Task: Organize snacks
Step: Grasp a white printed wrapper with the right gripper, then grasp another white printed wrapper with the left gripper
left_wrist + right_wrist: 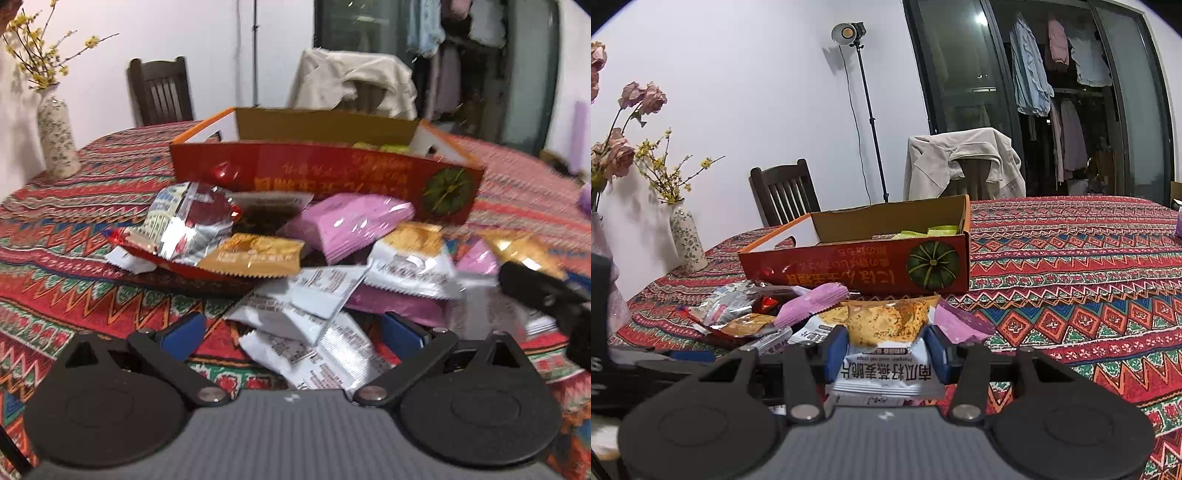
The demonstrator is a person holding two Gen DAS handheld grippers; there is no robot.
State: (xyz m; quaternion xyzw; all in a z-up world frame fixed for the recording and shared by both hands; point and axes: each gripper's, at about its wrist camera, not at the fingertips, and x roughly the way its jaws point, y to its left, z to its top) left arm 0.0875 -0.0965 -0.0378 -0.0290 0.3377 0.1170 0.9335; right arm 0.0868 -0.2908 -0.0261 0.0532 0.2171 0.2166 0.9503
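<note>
A pile of snack packets (295, 258) lies on the patterned tablecloth in front of a red cardboard box (325, 177). The pile holds pink, white, orange and silver packets. My left gripper (291, 328) is open, its blue pads on either side of white packets (295, 332) at the pile's near edge. My right gripper (886, 350) is shut on a white and orange cracker packet (886, 332), held in front of the box (864, 266). Green packets (931, 232) lie inside the box. The right gripper's black body shows at the right of the left wrist view (546, 295).
A floral vase (687, 240) with yellow twigs stands at the table's back left. Pink roses (613, 147) are at far left. Two chairs stand behind the table, one draped with a beige jacket (964, 162). A light stand (864, 110) stands by the wall.
</note>
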